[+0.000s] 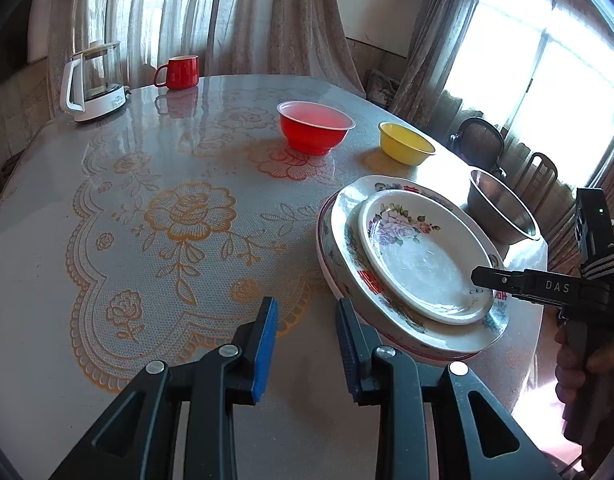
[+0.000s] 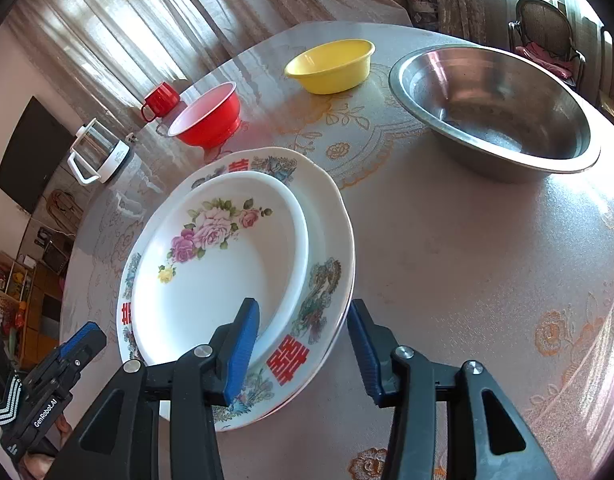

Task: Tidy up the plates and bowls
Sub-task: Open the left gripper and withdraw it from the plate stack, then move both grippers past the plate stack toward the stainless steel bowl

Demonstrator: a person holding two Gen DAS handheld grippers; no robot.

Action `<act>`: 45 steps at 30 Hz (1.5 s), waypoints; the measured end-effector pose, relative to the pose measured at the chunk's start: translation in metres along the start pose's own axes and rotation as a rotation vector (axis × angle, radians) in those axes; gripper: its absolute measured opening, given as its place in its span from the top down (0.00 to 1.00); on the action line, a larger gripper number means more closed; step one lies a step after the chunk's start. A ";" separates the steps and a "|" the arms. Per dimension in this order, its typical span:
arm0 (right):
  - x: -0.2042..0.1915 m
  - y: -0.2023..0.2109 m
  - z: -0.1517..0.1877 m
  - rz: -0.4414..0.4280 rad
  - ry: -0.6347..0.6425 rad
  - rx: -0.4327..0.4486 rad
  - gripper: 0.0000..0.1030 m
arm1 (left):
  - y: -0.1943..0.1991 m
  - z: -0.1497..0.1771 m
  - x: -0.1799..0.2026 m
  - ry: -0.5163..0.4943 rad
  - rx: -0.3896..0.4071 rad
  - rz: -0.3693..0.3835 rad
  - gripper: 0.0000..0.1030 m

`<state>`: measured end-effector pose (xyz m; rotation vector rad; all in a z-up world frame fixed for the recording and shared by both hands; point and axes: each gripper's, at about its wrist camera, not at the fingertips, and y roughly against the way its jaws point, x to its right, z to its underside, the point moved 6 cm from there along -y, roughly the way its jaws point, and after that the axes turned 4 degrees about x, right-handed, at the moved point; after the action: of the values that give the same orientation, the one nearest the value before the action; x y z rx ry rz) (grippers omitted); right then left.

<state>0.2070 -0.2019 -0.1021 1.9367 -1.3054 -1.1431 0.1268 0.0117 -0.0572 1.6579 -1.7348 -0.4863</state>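
Observation:
A small white rose-patterned plate [image 1: 419,264] [image 2: 219,264] lies on top of a larger plate with red characters [image 1: 387,312] [image 2: 327,216]; a red-rimmed edge shows under them. My left gripper [image 1: 307,340] [image 2: 87,334] is open and holds nothing, its right finger close beside the stack's near-left rim. My right gripper [image 2: 303,344] [image 1: 483,278] is open too. The stack's near rim lies between its jaws, with the left pad over the small plate and no pad pressing. Beyond stand a red bowl [image 1: 315,128] [image 2: 207,120], a yellow bowl [image 1: 405,144] [image 2: 331,66] and a steel bowl [image 1: 503,208] [image 2: 495,108].
The round table [image 1: 147,160] has a lace-patterned cover. A glass kettle [image 1: 95,84] and a red mug [image 1: 179,72] stand at its far left. Chairs [image 1: 483,140] and curtained windows lie beyond the right edge. A hand [image 1: 575,364] holds the right gripper's handle.

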 end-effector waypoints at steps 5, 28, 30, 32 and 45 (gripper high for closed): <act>-0.003 0.000 0.002 0.032 0.007 0.000 0.54 | 0.004 -0.001 -0.010 0.007 0.006 -0.005 0.70; -0.041 0.028 0.048 -0.105 0.022 -0.031 0.55 | 0.020 0.005 -0.001 -0.041 0.026 0.012 0.54; -0.046 0.039 0.053 -0.086 0.062 -0.020 0.55 | 0.020 0.005 0.002 -0.059 0.029 0.019 0.54; -0.053 0.056 0.056 -0.065 0.117 0.018 0.55 | 0.021 0.005 0.004 -0.066 0.032 0.026 0.54; -0.094 0.068 0.048 0.061 0.328 0.177 0.55 | 0.023 0.005 0.015 -0.088 0.048 -0.010 0.54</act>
<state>0.1179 -0.1403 -0.0393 2.0867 -1.3081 -0.6627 0.1071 -0.0007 -0.0416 1.7018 -1.8156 -0.5333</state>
